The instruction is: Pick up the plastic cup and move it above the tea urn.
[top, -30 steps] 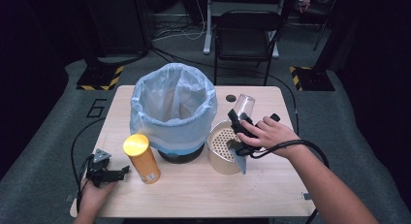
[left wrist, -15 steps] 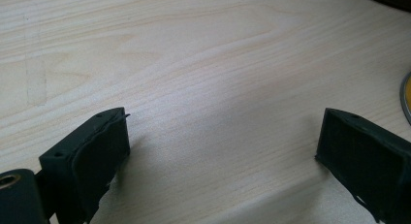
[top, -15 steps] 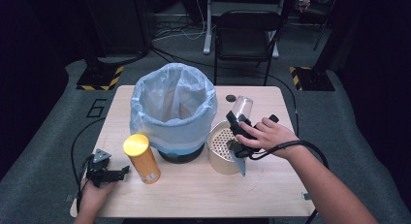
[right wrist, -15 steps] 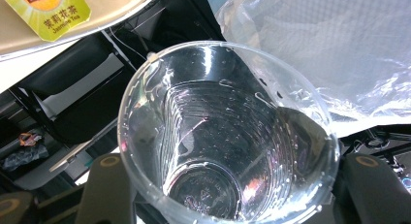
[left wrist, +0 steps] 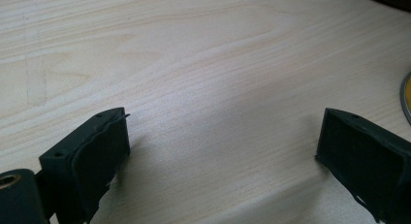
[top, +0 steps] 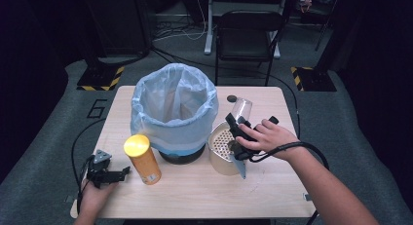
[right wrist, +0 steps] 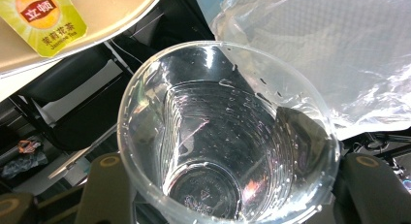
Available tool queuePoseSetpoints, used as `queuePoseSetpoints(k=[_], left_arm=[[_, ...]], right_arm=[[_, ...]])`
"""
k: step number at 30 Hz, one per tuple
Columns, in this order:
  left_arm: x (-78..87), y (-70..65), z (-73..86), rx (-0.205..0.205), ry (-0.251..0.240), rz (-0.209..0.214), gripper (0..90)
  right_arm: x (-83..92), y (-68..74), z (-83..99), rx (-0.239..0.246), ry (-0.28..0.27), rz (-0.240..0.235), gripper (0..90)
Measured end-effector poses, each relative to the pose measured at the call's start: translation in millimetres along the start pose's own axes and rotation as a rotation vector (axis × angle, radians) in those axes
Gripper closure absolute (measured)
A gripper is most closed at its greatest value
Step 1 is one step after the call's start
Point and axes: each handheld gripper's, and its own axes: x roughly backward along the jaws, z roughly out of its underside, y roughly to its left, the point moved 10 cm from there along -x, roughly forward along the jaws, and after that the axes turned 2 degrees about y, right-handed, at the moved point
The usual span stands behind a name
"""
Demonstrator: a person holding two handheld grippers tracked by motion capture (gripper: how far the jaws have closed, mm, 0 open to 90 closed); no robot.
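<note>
My right gripper (top: 237, 129) squeezes a clear plastic cup (top: 241, 109) and holds it up, tipped, just beside the bin with the blue bag (top: 174, 108) and above a tan can with holes (top: 221, 146). My left gripper (top: 108, 174) rests on the table (top: 195, 196) near the yellow tube (top: 141, 158), its jaws wide apart with nothing in them.

The right gripper (top: 237, 125) is held raised over the table by the right hand (top: 265, 137), its jaws closed on a clear cup (right wrist: 228, 136). The left gripper (top: 109, 175) is rested low in the left hand (top: 92, 196), jaws spread wide apart.
</note>
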Motion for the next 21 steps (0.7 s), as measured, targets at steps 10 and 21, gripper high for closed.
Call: queuePoseSetpoints(k=[10,21], left_arm=[[0.7,0.0,0.6,-0.002,0.009,0.002,4.5],[0.1,0.0,0.1,0.0,0.002,0.0,4.5]], right_arm=[[2.5,-3.9,-2.5,-0.115,-0.051,-0.025,39.4],[4.6,-10.6,-1.2,-0.056,-0.129,-0.095,39.3]])
